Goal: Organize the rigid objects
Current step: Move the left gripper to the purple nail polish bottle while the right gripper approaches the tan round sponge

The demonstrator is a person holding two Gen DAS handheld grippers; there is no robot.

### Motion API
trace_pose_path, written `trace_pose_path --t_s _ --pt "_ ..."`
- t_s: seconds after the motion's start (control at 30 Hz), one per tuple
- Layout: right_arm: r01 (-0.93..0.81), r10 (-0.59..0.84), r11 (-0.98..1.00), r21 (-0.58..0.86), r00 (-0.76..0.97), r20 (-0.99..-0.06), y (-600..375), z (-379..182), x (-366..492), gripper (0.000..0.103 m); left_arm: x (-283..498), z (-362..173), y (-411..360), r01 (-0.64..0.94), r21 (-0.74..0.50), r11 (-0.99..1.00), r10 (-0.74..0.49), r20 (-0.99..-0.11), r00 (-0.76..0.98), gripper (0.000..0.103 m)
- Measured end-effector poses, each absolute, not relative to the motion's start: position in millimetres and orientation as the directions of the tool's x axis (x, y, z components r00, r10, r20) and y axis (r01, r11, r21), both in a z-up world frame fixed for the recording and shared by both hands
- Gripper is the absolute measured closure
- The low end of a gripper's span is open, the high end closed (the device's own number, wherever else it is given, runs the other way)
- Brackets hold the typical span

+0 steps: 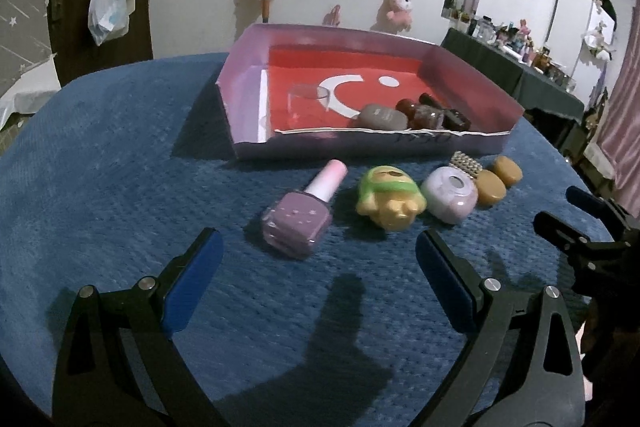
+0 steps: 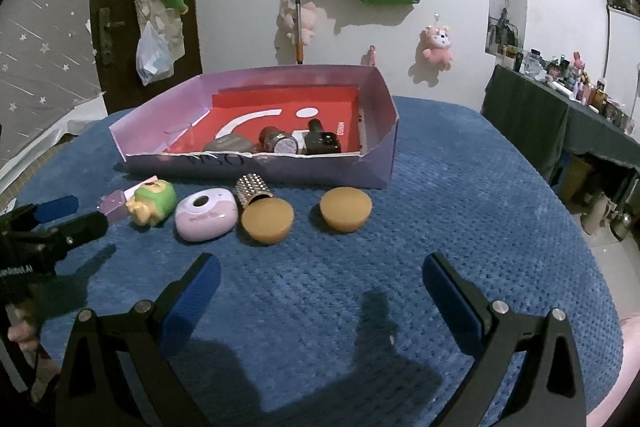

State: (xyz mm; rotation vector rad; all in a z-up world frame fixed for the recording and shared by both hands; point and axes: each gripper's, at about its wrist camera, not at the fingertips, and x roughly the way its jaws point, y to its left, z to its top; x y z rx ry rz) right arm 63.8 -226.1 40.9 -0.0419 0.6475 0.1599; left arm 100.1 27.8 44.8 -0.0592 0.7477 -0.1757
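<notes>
A lilac box (image 1: 472,75) (image 2: 384,107) with a red floor stands on the blue cloth and holds a clear cup (image 1: 306,97), a grey bottle (image 1: 380,115) and dark bottles (image 2: 320,141). In front of it lie a purple nail polish bottle (image 1: 298,217), a green-and-yellow toy (image 1: 390,199) (image 2: 152,203), a pale lilac round case (image 1: 450,195) (image 2: 206,215), a studded cap (image 2: 252,189) and two tan lids (image 2: 266,221) (image 2: 345,209). My left gripper (image 1: 318,247) stands open just short of the nail polish. My right gripper (image 2: 320,271) is open, empty, near the tan lids.
The blue cloth (image 2: 460,227) covers a rounded table whose edge drops off at the right. A dark-draped side table (image 2: 560,119) crowded with small items stands at the far right. Bags and plush toys hang on the white wall behind.
</notes>
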Motion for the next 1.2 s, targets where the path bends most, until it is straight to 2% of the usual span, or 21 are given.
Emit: trace_pose_path --t_s 0.27,0.33,0.4,0.57,0.73,0.8,0.87,0.9,1.03,1.1,1.13,1.17,1.2 --pt "-0.184 0.135 0.983 -0.003 0.735 -0.665 -237 40 93 0.001 120 51 40 0.182 -0.066 0.981 -0.175 -0.702 0.691 0.006" --pt "-0.205 0.168 0.978 0.028 0.704 -0.69 -241 40 102 0.007 126 52 40 0.207 -0.068 0.976 -0.192 -0.712 0.675 0.006" --pt "-0.212 0.189 0.976 0.058 0.67 -0.718 -246 40 113 0.009 130 51 39 0.225 -0.055 0.973 -0.195 -0.717 0.669 0.006" --pt "-0.219 0.161 0.976 0.018 0.655 -0.739 -248 38 129 0.01 138 48 32 0.282 -0.016 0.959 -0.2 -0.745 0.637 0.018" --pt "-0.22 0.154 0.975 0.014 0.635 -0.757 -250 32 144 0.014 145 42 29 0.295 -0.003 0.956 -0.191 -0.767 0.613 0.021" --pt "-0.226 0.18 0.973 0.048 0.612 -0.77 -253 29 148 0.021 148 40 30 0.296 -0.004 0.955 -0.191 -0.772 0.606 0.023" --pt "-0.225 0.19 0.972 0.063 0.604 -0.774 -254 28 151 0.021 152 37 31 0.303 -0.016 0.953 -0.2 -0.783 0.589 0.04" --pt "-0.226 0.191 0.972 0.064 0.603 -0.775 -255 28 153 0.021 154 35 32 0.303 -0.024 0.953 -0.204 -0.79 0.579 0.044" --pt "-0.235 0.197 0.97 0.064 0.602 -0.774 -253 28 156 0.021 155 33 34 0.305 -0.045 0.951 -0.22 -0.792 0.569 0.047" --pt "-0.238 0.203 0.969 0.069 0.602 -0.772 -253 28 157 0.026 155 32 33 0.31 -0.041 0.95 -0.221 -0.791 0.57 0.047" --pt "-0.236 0.202 0.969 0.07 0.603 -0.772 -253 28 158 0.027 155 31 33 0.311 -0.037 0.95 -0.219 -0.79 0.573 0.05" --pt "-0.235 0.202 0.969 0.07 0.604 -0.771 -253 28 158 0.031 155 31 32 0.311 -0.03 0.95 -0.214 -0.788 0.577 0.056" --pt "-0.237 0.204 0.969 0.07 0.606 -0.769 -253 28 158 0.04 155 31 30 0.317 -0.026 0.948 -0.216 -0.785 0.581 0.06"
